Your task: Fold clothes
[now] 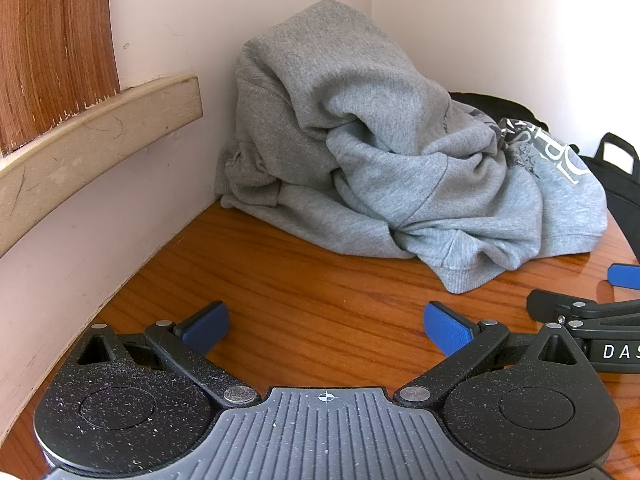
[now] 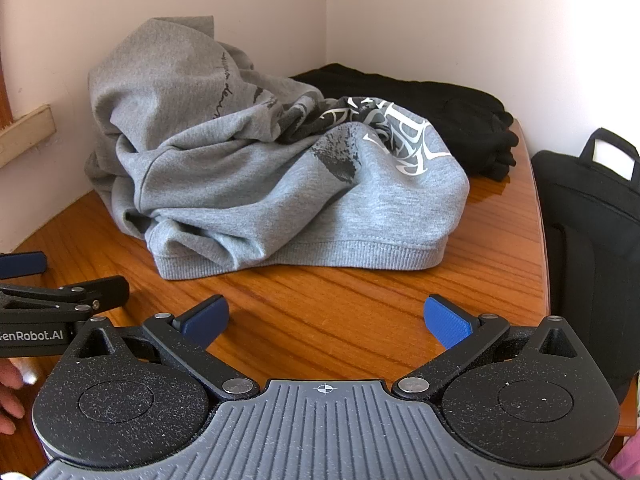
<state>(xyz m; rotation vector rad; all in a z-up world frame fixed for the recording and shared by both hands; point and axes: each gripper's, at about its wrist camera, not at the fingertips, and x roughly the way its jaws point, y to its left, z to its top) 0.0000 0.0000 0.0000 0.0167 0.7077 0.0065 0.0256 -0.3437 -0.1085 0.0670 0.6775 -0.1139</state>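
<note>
Both wrist views: same sweatshirt (image 1: 380, 152), probably near

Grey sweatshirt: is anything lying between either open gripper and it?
Nothing visible does. Only bare wooden table lies between the open right gripper and the grey sweatshirt, and likewise ahead of the open left gripper. The black garment lies behind the sweatshirt.

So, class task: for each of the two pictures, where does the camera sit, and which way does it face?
Left wrist: on the left gripper, open, facing the grey sweatshirt in the wall corner.
Right wrist: on the right gripper, open, facing the sweatshirt's ribbed hem; fingers at left.
Shared: sweatshirt, wooden table, black laptop bag, each other's gripper.
</note>
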